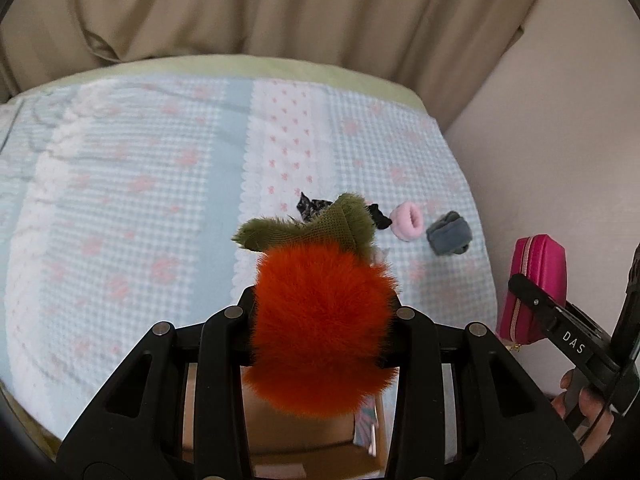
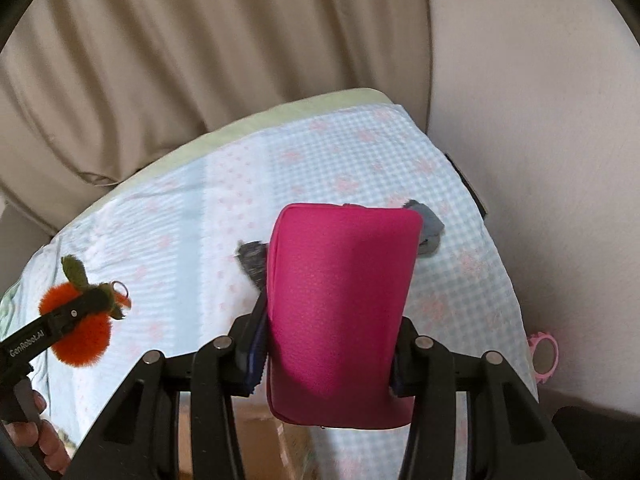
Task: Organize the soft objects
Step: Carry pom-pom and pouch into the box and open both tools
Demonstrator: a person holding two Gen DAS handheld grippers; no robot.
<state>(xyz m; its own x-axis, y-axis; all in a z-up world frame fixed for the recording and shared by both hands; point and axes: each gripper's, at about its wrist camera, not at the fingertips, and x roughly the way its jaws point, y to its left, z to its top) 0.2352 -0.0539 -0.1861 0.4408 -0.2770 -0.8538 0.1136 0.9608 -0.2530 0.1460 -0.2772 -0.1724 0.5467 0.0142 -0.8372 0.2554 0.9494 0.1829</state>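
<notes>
Left wrist view: left tongs pinching an orange plush fruit with green leaves, above the bed. Near the bed's right edge: black scrunchie, pink scrunchie, grey scrunchie.

Right wrist view: right tongs pinching a pink pouch over the bed's right edge.

A home bedroom: a bed with a pale green mattress edge is covered by a light-blue checked blanket with pink flowers. Beige curtains hang at the far side, a plain wall on the right.
</notes>
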